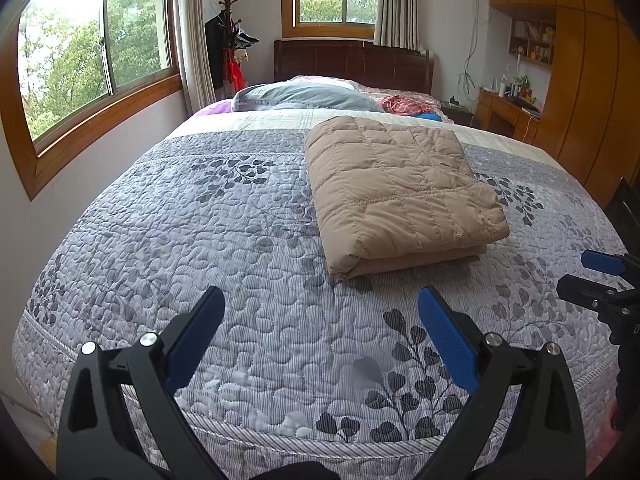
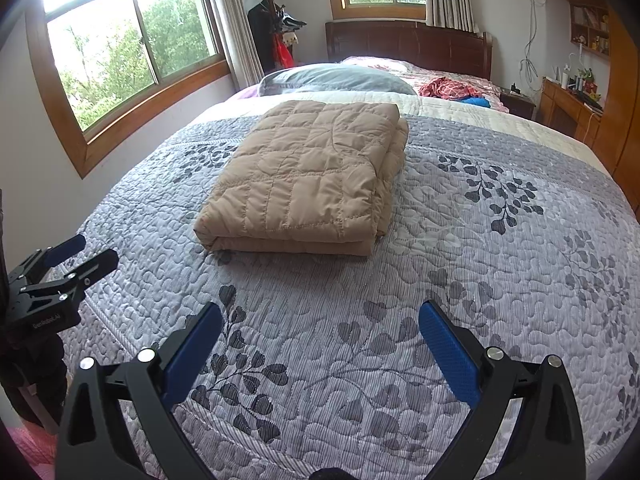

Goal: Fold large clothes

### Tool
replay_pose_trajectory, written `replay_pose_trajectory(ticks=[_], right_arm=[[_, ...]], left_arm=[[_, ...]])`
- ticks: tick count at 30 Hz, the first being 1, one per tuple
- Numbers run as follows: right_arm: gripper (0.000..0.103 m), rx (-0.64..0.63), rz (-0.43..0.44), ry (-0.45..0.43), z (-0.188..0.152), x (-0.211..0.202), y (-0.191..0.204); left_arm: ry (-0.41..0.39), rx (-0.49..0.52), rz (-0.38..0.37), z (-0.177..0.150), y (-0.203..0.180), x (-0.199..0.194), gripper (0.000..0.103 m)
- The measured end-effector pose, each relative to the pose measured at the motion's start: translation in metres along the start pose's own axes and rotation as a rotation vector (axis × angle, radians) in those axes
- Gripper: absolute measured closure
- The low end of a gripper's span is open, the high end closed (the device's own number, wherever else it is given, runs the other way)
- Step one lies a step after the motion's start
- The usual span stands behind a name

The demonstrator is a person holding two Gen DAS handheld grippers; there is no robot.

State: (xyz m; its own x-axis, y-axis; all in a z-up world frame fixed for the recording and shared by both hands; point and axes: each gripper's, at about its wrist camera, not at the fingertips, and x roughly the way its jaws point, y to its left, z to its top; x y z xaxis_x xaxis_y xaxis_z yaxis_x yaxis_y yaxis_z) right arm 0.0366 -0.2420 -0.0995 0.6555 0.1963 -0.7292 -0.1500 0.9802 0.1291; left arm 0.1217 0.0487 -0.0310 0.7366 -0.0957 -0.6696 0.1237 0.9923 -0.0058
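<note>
We find tan quilted garment (image 1: pixel 400 192) folded into compact rectangle, lying flat mid-bed on grey leaf-print bedspread (image 1: pixel 240 260), layers stacked, fold edge toward us. Left hand-held gripper (image 1: pixel 320 300) spread wide, empty, above bedspread near foot of bed, well apart from garment. Right hand-held gripper (image 2: pixel 320 312) likewise wide, empty, clear of cloth. We judge folding essentially complete; both grippers held back because nothing is left to grasp.
</note>
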Motion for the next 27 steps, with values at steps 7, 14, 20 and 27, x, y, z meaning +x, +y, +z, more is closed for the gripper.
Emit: replay_pose_trajectory(ticks=[7,14,20,27], right_arm=[[0.004,-0.001,0.0,0.001,0.0003,0.0006,-0.0011],[0.004,0.005,0.002,0.008,0.0005,0.004,-0.0062],[0.004,0.002,0.004,0.009,0.0001,0.0045,-0.0075],[0.004,0.0,0.003,0.009,-0.0002,0.0044,-0.0078]], left_arm=[[0.001,-0.001,-0.002,-0.0002,-0.0002,-0.0001,0.006],[0.001,-0.002,-0.005,0.0006,0.0,0.0019,0.006],[0.002,0.001,-0.006,0.0009,-0.0007,0.0034,0.006],[0.002,0.005,-0.007,0.0008,-0.0004,0.0047,0.006]])
